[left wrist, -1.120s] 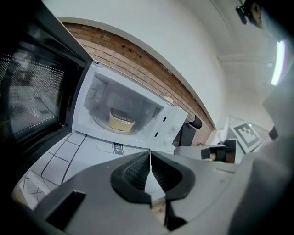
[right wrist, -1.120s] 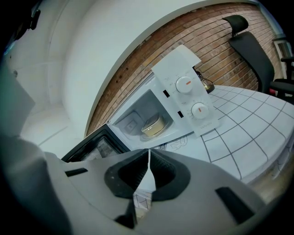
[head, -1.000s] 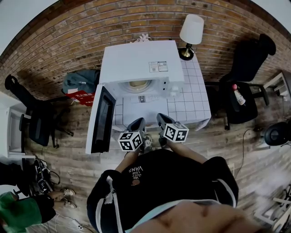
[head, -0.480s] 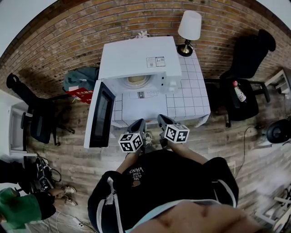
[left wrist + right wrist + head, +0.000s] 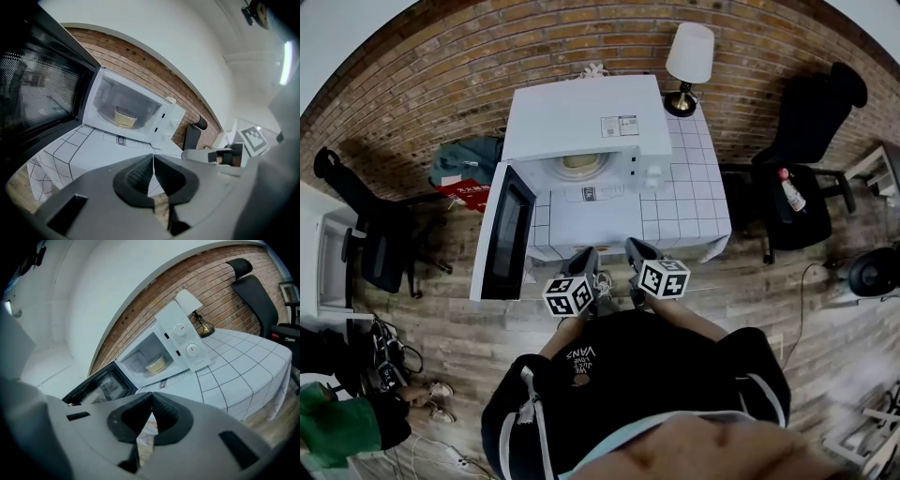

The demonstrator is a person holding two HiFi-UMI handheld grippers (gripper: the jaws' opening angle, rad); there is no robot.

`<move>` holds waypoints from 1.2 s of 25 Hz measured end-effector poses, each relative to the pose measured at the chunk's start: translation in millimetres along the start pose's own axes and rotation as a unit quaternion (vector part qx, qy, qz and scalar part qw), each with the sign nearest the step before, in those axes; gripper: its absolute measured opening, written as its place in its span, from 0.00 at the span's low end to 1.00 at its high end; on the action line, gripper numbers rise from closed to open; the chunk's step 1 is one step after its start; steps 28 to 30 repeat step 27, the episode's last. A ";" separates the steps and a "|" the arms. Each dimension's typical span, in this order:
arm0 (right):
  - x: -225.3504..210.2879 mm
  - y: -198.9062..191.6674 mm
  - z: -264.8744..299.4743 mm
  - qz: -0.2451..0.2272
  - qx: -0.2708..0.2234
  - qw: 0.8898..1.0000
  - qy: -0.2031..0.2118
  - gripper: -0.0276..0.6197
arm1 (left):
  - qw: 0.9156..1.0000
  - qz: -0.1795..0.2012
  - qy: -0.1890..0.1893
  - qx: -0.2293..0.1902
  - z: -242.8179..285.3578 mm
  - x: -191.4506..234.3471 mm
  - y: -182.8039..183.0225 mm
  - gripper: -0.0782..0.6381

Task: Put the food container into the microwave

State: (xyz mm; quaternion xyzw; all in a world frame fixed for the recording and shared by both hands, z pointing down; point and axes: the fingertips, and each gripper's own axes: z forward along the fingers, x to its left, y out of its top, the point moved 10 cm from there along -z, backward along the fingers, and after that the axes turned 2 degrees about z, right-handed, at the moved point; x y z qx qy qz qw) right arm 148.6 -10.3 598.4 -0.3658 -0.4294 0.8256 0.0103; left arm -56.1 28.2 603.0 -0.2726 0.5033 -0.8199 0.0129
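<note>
Both claws (image 5: 153, 156) (image 5: 152, 394) closed, container (image 5: 155, 364) away in microwave (image 5: 581, 117)

Head view looks steeply down; gripper views face forward, low (all share the microwave (image 5: 581, 117)).

Black sweatshirt (image 5: 656, 375), white print (image 5: 579, 354) — grey left gripper (image 5: 586, 255), right gripper (image 5: 636, 247), 2 black-and-white marker cubes (image 5: 572, 293)
</note>
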 end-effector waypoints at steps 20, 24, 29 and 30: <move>2.8 -0.8 -2.8 -0.018 0.004 1.000 0.000 0.05 | 1.000 -0.005 0.000 -0.002 -2.5 -2.7 -0.2 0.13; 2.2 -0.7 -1.3 -0.018 0.005 1.000 -0.002 0.05 | 1.000 -0.004 -0.002 -0.002 -1.1 -1.9 0.9 0.13; 0.9 -0.1 0.1 -0.017 0.004 1.000 -0.003 0.05 | 1.000 -0.005 -0.001 -0.002 0.1 -0.6 1.0 0.13; 0.9 -0.1 0.1 -0.017 0.004 1.000 -0.003 0.05 | 1.000 -0.005 -0.001 -0.002 0.1 -0.6 1.0 0.13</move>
